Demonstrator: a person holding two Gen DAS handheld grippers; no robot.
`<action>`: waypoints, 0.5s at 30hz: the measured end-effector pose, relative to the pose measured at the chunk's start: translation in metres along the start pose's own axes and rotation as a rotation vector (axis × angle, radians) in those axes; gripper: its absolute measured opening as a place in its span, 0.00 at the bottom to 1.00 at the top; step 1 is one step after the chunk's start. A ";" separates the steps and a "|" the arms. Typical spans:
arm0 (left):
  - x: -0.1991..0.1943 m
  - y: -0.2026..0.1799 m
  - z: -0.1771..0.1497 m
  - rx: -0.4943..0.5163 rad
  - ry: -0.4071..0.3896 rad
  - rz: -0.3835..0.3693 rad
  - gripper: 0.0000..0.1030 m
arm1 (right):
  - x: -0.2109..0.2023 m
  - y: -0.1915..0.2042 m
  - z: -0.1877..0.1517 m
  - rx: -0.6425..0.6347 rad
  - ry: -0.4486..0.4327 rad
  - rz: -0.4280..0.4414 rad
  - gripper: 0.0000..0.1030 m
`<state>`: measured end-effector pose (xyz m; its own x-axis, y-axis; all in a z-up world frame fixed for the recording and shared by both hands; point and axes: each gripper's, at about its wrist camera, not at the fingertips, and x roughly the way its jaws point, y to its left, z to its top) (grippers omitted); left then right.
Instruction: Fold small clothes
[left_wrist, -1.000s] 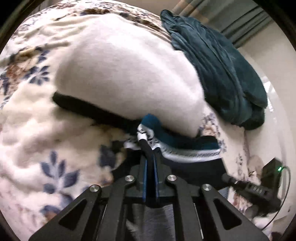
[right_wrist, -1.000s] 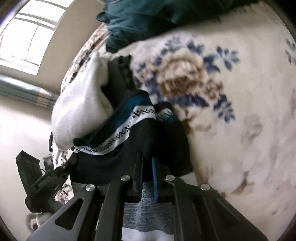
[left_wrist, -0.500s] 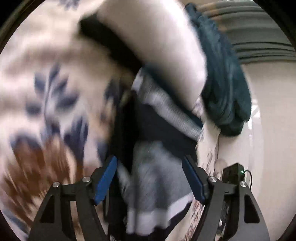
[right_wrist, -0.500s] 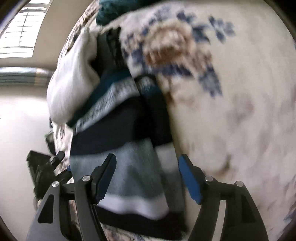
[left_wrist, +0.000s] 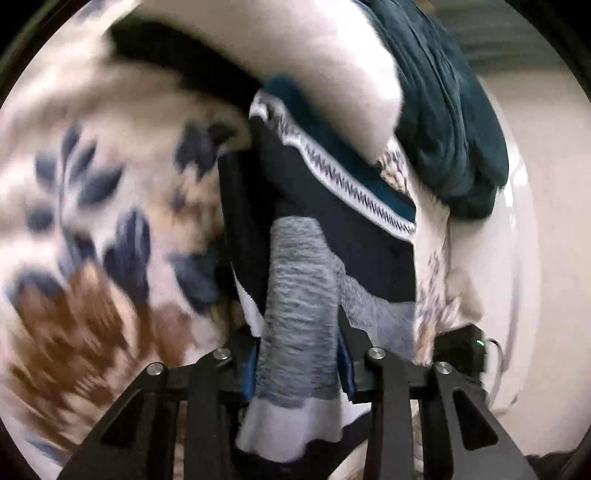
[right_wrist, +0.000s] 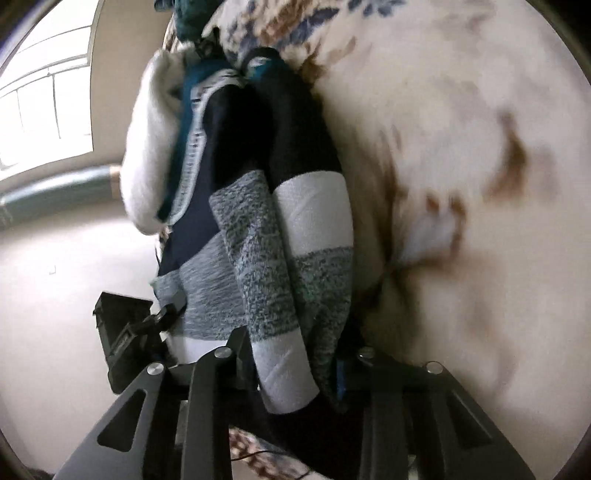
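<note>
Left wrist: both claws, left gripper (left_wrist: 298, 363) and right gripper (right_wrist: 291, 363), clench the sweater (left_wrist: 332, 206); I'd lift evenly.

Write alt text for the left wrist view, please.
The left claw is shut on a bunched grey-and-white band of a striped knit garment lying on a floral blanket. A white fluffy garment overlaps the far end of the knit, with a dark teal cloth beyond it; the picture is motion-blurred.
</note>
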<state>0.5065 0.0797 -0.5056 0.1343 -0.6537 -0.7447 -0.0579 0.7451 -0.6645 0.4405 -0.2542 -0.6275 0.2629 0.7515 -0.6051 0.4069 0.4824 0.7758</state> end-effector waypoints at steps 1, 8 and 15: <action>0.002 -0.008 0.008 0.034 0.036 0.012 0.30 | -0.002 0.002 -0.016 0.018 -0.005 0.010 0.29; -0.023 -0.025 0.031 0.143 0.057 0.141 0.51 | 0.033 0.019 -0.095 -0.003 0.116 -0.216 0.45; -0.024 -0.011 0.029 0.117 -0.017 0.111 0.52 | -0.051 0.027 -0.047 -0.015 -0.168 -0.238 0.45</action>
<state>0.5326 0.0907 -0.4784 0.1499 -0.5647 -0.8116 0.0424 0.8238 -0.5653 0.3967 -0.2588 -0.5675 0.3033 0.5320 -0.7906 0.4617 0.6437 0.6103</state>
